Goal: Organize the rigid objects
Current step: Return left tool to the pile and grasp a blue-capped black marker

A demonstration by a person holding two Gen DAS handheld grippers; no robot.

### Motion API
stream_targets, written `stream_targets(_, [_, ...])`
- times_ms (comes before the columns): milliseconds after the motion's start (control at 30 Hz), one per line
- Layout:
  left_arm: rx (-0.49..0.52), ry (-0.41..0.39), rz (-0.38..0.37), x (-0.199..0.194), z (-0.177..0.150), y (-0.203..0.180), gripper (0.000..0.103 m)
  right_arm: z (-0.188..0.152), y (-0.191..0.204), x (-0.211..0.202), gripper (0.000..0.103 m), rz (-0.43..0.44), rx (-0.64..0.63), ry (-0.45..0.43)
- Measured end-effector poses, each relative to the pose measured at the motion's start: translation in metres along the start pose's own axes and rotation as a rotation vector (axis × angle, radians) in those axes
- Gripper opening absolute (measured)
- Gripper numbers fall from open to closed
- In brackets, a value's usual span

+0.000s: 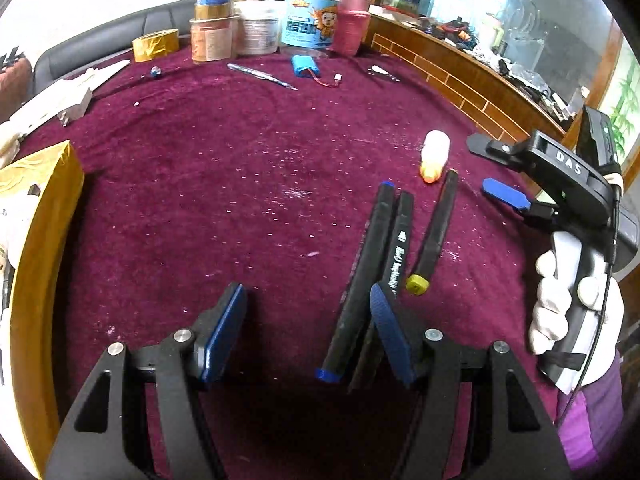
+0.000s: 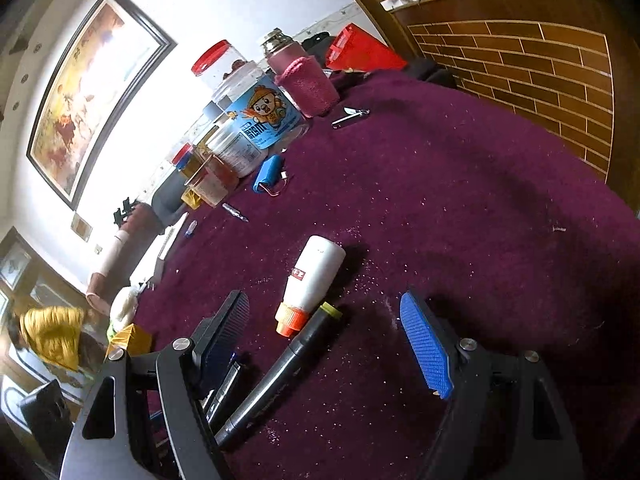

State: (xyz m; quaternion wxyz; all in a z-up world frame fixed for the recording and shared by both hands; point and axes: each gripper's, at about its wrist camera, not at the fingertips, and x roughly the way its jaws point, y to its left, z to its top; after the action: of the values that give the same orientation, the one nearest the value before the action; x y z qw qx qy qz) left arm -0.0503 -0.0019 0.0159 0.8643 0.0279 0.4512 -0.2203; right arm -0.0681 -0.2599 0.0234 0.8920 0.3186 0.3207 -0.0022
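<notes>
Three black markers lie side by side on the maroon cloth (image 1: 200, 184): a blue-capped marker (image 1: 360, 280), a middle marker (image 1: 400, 240) and a yellow-capped marker (image 1: 436, 228). A white glue bottle (image 1: 434, 154) with an orange cap lies just beyond them. My left gripper (image 1: 308, 332) is open low over the cloth, and the blue-capped marker's near end runs between its pads, close to the right one. My right gripper (image 2: 324, 340) is open too, with the yellow-capped marker (image 2: 280, 368) lying between its pads and the glue bottle (image 2: 316, 276) just ahead. A gloved hand (image 1: 568, 308) holds the right gripper (image 1: 500, 172).
A gold box (image 1: 40, 240) stands at the left edge. Jars (image 1: 256, 28), a tape roll (image 1: 156, 44) and a pink bottle (image 1: 352, 20) line the back. A blue battery pack (image 1: 306, 66), a pen (image 1: 260, 76) and a clipper (image 1: 382, 74) lie before them. A brick-patterned wooden counter (image 1: 460, 76) borders the right.
</notes>
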Motion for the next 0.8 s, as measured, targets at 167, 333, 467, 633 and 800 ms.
stream_targets(167, [-0.043, 0.008, -0.027, 0.003, 0.003, 0.012, 0.063, -0.001, -0.004, 0.002, 0.074, -0.001, 0.025, 0.011])
stream_targets(333, [0.016, 0.008, 0.009, 0.007, 0.002, 0.003, 0.063, -0.001, -0.005, 0.004, 0.074, -0.003, 0.025, 0.019])
stream_targets(467, [0.076, 0.012, 0.052, 0.013, 0.006, -0.007, 0.063, -0.001, -0.005, 0.005, 0.074, -0.008, 0.023, 0.024])
stream_targets(633, [0.133, 0.018, 0.079, 0.024, 0.015, -0.021, 0.057, -0.001, -0.003, 0.007, 0.074, -0.018, 0.007, 0.027])
stream_targets(800, [0.217, 0.005, 0.05, 0.029, 0.018, -0.04, 0.012, -0.002, -0.001, 0.008, 0.074, -0.026, -0.005, 0.027])
